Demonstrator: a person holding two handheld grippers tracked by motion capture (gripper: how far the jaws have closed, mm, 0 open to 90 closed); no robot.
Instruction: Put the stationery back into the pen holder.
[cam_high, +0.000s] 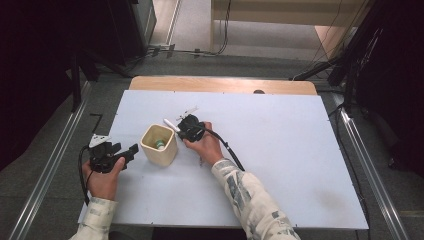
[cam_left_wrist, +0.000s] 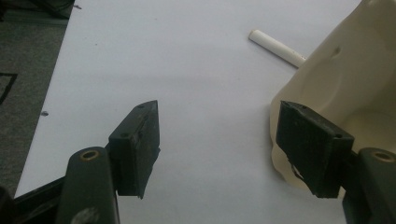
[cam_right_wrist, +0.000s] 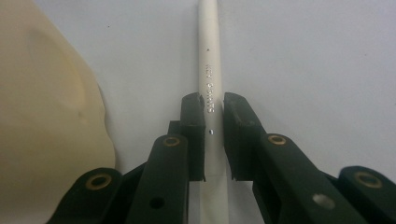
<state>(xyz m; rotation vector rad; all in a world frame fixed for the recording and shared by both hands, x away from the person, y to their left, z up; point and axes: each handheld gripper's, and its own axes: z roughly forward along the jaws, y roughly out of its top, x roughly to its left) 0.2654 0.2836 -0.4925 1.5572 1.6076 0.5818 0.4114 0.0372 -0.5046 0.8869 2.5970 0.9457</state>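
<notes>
A white pen lies flat on the white table, just right of a cream cup. My right gripper is shut on the pen's barrel, both pads pressing its sides; in the high view it sits behind the cup. The cup bulges at the left of the right gripper view. Something small with a green top stands inside the cup. My left gripper rests left of the cup, jaws open with nothing between them. The cup's wall sits just beyond the right-hand jaw, and the pen's end pokes out behind it.
A small white scrap lies on the table behind the right gripper. The table's left edge and grey floor are close beside the left gripper. Cables run across the floor beyond the table's far wooden edge.
</notes>
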